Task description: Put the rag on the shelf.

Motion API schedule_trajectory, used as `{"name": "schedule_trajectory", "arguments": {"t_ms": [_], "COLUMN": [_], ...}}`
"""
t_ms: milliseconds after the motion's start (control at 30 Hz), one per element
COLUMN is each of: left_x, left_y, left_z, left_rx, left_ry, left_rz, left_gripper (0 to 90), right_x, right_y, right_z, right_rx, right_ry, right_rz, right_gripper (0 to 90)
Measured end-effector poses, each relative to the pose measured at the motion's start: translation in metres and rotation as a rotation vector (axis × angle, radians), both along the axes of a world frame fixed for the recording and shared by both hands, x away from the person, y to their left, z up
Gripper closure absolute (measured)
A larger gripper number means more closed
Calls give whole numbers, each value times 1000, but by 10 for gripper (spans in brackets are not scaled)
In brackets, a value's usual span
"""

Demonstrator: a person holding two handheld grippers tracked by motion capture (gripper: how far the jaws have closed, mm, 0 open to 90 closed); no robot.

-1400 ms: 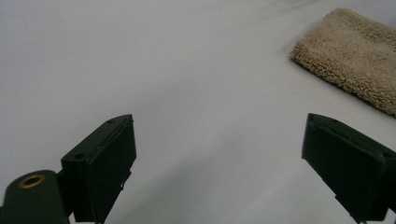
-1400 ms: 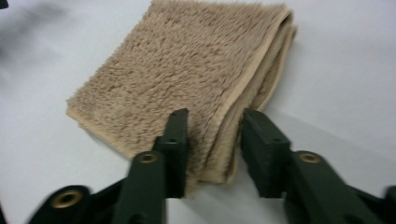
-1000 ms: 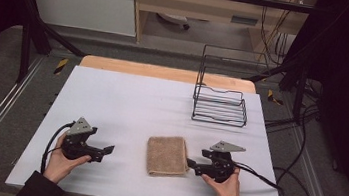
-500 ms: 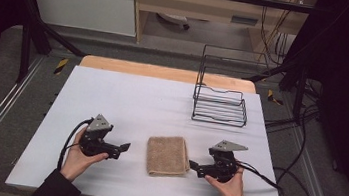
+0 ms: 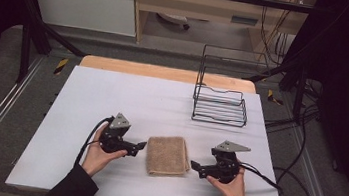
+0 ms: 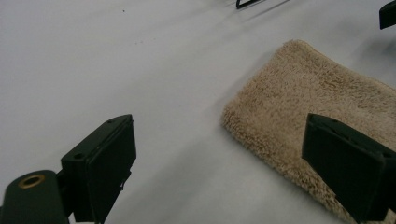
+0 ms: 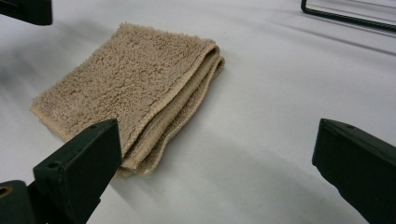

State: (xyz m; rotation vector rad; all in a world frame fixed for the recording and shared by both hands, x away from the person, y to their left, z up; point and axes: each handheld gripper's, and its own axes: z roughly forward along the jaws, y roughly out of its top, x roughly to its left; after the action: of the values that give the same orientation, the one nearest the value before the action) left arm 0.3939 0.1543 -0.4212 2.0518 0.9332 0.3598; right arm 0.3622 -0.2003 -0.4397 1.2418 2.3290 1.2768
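A folded tan towel [image 5: 168,155] lies flat on the white table top [image 5: 112,95], near the front. My left gripper [image 5: 140,146] is held level just left of the towel, pointing at its left edge. Its jaws are open but have just been closing a little. In the left gripper view [image 6: 224,168] the towel [image 6: 317,93] has one corner in front of the gap, untouched. My right gripper [image 5: 194,166] sits just right of the towel, jaws open and just opening further. In the right gripper view [image 7: 217,172] the towel's [image 7: 126,79] folded edges face me, with nothing between the jaws.
A black wire rack [image 5: 219,103] stands at the back right of the table. Cables [image 5: 273,183] trail off the right side. A bare wooden strip [image 5: 165,72] runs along the table's far edge.
My left gripper has moved right across the table, up to the towel's left edge. The right hand has stayed where it was, and its jaws stand wider apart.
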Motion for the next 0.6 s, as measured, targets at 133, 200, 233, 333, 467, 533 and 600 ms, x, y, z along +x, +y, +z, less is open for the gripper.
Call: {"name": "schedule_trajectory", "arguments": {"t_ms": [133, 200, 233, 333, 467, 533, 600], "left_x": [5, 8, 9, 13, 18, 19, 20], "left_y": [-11, -15, -16, -23, -30, -32, -34], "left_z": [-2, -3, -4, -7, -13, -16, -18], "left_rx": [9, 8, 9, 26, 37, 48, 56], "left_ry": [8, 11, 13, 22, 39, 44, 47], "left_rz": [-2, 3, 5, 14, 25, 32, 37], "left_gripper": [109, 120, 125, 152, 185, 208, 242], "right_x": [-1, -1, -1, -1, -1, -1, -1], "right_y": [0, -1, -1, 0, 0, 0, 0], "right_z": [1, 1, 1, 1, 1, 0, 0], "right_rx": [1, -1, 1, -3, -6, -6, -10], "right_ry": [-1, -4, -3, -2, 3, -1, 1], "right_rz": [-1, -1, -2, 0, 2, 3, 3], "right_gripper": [18, 18, 18, 17, 17, 18, 18]}}
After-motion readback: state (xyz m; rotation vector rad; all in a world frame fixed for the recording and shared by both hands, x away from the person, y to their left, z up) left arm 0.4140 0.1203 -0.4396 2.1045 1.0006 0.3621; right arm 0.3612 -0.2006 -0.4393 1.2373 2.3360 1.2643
